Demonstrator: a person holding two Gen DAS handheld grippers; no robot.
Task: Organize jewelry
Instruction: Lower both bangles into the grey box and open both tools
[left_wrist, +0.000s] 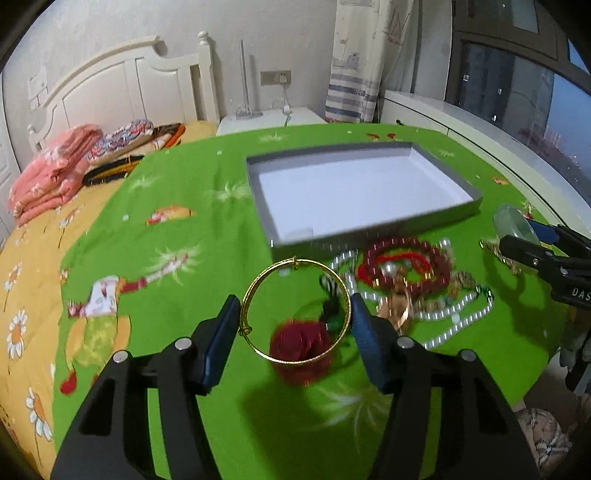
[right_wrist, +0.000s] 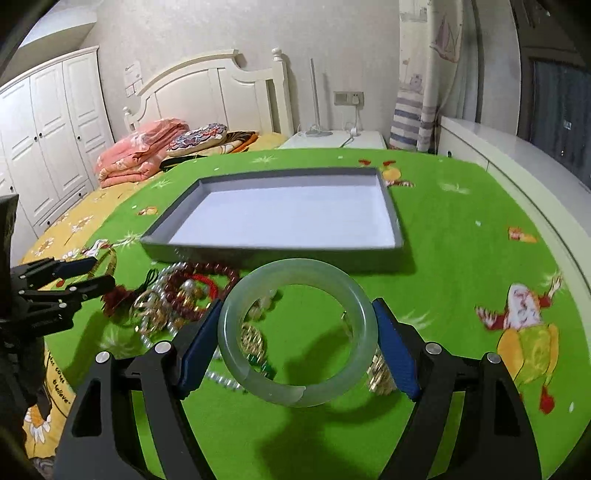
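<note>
Left gripper (left_wrist: 295, 325) clamps a gold bangle (left_wrist: 295, 308); right gripper (right_wrist: 297, 345) clamps a jade bangle (right_wrist: 297, 338). Both are held above the green cloth (right_wrist: 461, 240), near the jewelry pile (left_wrist: 402, 280). Beyond, the grey tray (right_wrist: 273, 251) holds nothing. Farther: headboard (right_wrist: 207, 88), wardrobe (right_wrist: 48, 129). "DAS" partly legible on right gripper

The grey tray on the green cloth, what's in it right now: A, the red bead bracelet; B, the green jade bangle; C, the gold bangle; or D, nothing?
D: the grey tray shows only its bare white floor; the bangles are in the grippers and the beads lie on the cloth.
</note>
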